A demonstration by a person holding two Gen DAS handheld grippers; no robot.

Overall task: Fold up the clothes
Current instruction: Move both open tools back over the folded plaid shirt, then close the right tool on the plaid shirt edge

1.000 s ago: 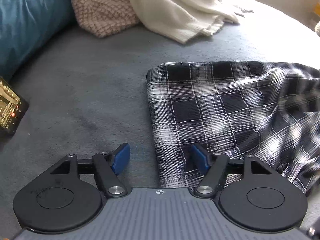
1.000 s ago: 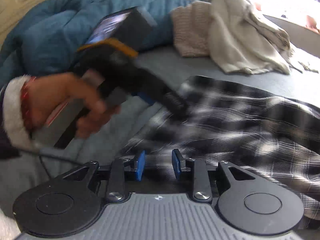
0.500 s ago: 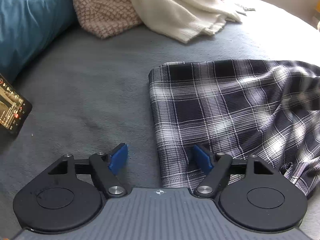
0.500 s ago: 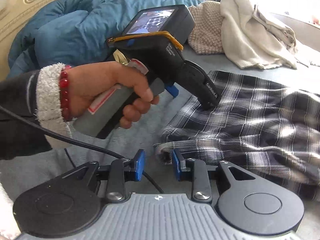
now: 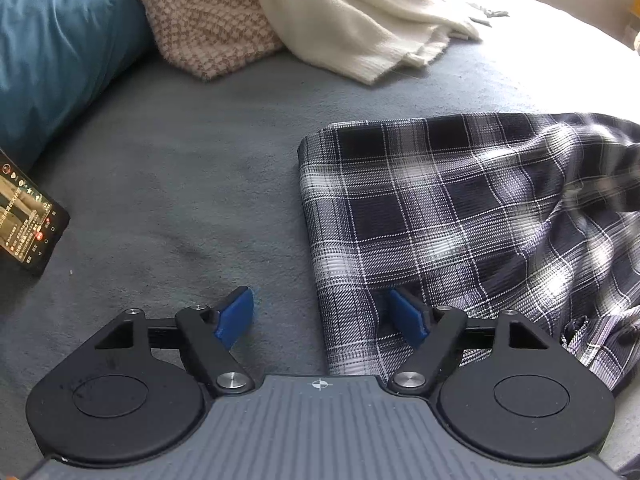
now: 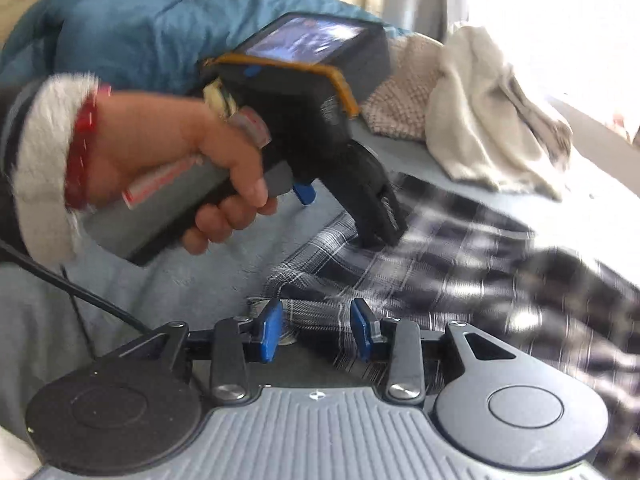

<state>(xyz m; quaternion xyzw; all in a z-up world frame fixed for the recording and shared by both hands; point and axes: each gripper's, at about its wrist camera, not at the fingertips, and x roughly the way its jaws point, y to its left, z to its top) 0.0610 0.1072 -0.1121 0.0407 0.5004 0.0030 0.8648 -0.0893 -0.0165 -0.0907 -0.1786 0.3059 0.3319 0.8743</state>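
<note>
1. A grey bed cover is seen spread under everything.
2. One blue duvet is bunched at the far left, near the headboard end.
3. One black-and-white plaid shirt is laid on the cover, its folded left edge straight, its right part rumpled and blurred.
4. Two other garments are heaped beyond the shirt, well apart from it: one cream sweater and one pink-and-white knit, touching each other.
5. The left gripper is held with its jaws spread wide; the shirt's near left corner is straddled, the right finger being set on the fabric and the left finger on the bare cover.
6. The right gripper is parted too, with a fold of the shirt's hem lying between its blue pads; no clamping is seen.
7. One left hand is seen gripping the left gripper's handle.
8. One lit phone is lying at the cover's left edge.
</note>
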